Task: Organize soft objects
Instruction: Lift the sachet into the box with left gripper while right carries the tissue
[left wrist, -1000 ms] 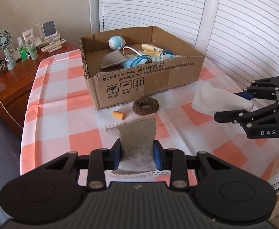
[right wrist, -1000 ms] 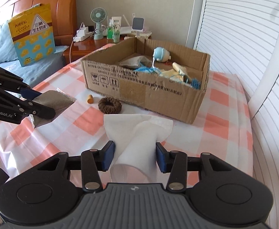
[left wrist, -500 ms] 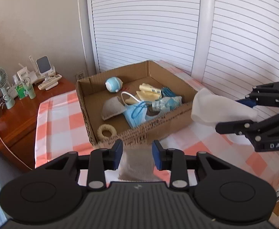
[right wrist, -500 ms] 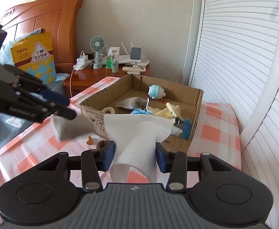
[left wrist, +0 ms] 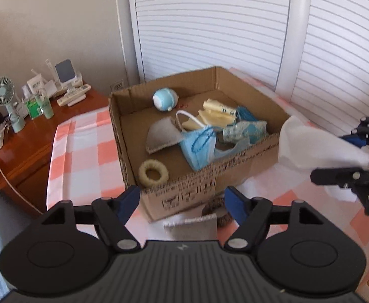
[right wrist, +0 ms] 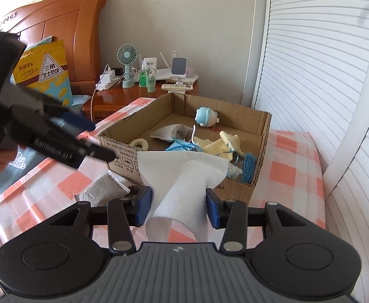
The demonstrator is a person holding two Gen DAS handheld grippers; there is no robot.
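My left gripper (left wrist: 182, 202) is open and empty, held above the near wall of the cardboard box (left wrist: 250, 156). The grey cloth (left wrist: 192, 223) lies on the tablecloth below it, in front of the box; it also shows in the right wrist view (right wrist: 106, 189). My right gripper (right wrist: 178, 205) is shut on the white cloth (right wrist: 184, 176), held above the table beside the box (right wrist: 264, 131). In the left wrist view the white cloth (left wrist: 310, 149) hangs from the right gripper (left wrist: 336, 156). The box holds a blue face mask (left wrist: 199, 146), a grey pouch (left wrist: 163, 136), a cream ring (left wrist: 153, 173) and a blue plush ball (left wrist: 165, 98).
A brown hair ring (left wrist: 218, 208) lies by the grey cloth. The checked tablecloth (left wrist: 83, 136) covers the table. A wooden nightstand (right wrist: 124, 96) with a small fan (right wrist: 127, 55) and bottles stands behind. A louvred door (right wrist: 310, 75) is at the right, a bed headboard (right wrist: 58, 30) at the left.
My left gripper has opened and let go of the grey cloth, which has dropped onto the table in front of the box. Both grippers have risen; the right still holds the white cloth.
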